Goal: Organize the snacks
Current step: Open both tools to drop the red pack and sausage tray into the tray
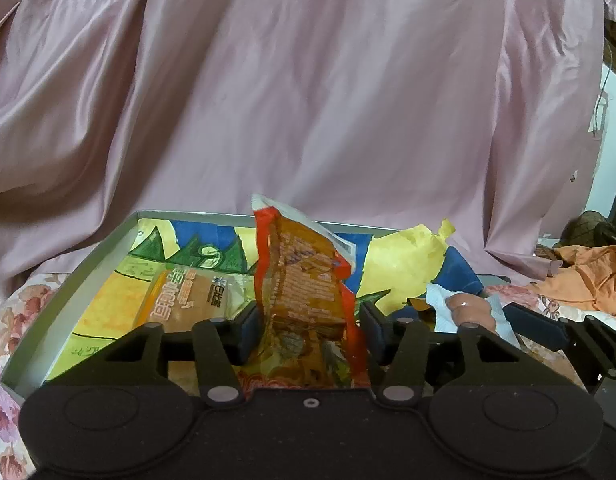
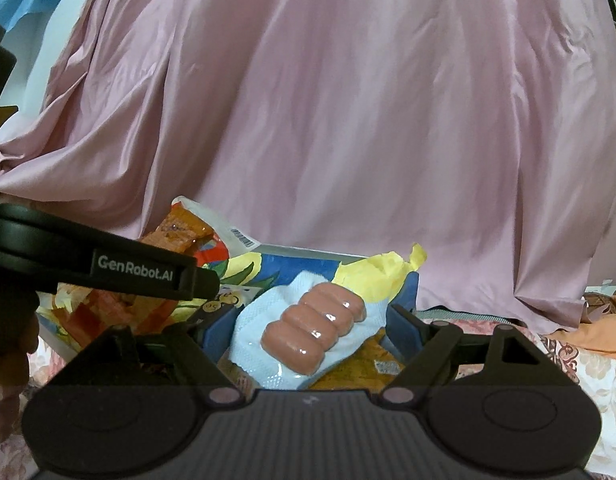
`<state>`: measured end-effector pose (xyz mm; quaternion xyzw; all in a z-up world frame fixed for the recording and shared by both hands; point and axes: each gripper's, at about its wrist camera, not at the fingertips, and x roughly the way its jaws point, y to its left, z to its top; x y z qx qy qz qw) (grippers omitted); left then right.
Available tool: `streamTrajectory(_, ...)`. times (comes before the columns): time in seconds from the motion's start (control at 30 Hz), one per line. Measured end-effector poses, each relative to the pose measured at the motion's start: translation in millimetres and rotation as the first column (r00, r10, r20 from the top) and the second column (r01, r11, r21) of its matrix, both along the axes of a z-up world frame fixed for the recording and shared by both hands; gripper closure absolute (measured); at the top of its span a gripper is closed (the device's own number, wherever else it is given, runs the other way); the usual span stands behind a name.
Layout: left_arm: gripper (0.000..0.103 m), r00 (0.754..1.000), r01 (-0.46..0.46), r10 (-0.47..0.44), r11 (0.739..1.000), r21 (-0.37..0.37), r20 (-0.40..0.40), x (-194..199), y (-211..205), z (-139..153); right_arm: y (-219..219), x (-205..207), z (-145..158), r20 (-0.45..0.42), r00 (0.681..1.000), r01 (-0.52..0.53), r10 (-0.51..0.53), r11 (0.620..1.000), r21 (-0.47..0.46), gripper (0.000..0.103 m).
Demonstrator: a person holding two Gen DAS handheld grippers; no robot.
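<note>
Over the shallow grey box point(image 1: 74, 280), I've clamped the orange-red foil packet point(image 1: 308, 292) in the left gripper point(image 1: 310, 330) and the clear sausage pack point(image 2: 314, 330) in the right gripper point(image 2: 310, 330); next, lower and release both.

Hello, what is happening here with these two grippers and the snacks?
A person is sorting snacks into a shallow tray lined with a colourful drawing. The left gripper holds an orange snack packet upright over the tray. The right gripper holds a pack of sausages in white wrapping at the tray's right end. One bread packet already lies flat in the tray. Pink cloth hangs behind.
</note>
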<state>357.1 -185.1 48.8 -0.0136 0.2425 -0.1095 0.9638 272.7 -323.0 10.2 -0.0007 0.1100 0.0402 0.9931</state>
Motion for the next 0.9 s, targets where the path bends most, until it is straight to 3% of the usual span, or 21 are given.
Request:
streamTrajectory(0.1, 0.031, 1.000, -0.013, 0.013, 1.000, -0.012, 0.010, -2, 0, 2, 0, 0, 0, -0.003, 1.000, -0.004, 0.004, 1.000, 0.000, 0.017)
streamTrajectory(0.23, 0.029, 0.999, -0.024, 0.025, 1.000, -0.019, 0.038, -7, 0, 6, 1, 0, 1, -0.002, 1.000, -0.002, 0.002, 1.000, 0.001, 0.015)
streamTrajectory(0.57, 0.003, 0.988, -0.067, 0.072, 0.997, -0.042, 0.136, -28, 7, 21, 3, -12, 5, 0.055, 0.998, 0.008, -0.008, 1.000, -0.001, 0.000)
streamTrajectory(0.9, 0.001, 0.967, -0.118, 0.134, 0.989, -0.084, 0.218, -63, 24, 36, 8, -34, 15, 0.125, 0.992, 0.029, -0.031, 0.999, 0.021, 0.000)
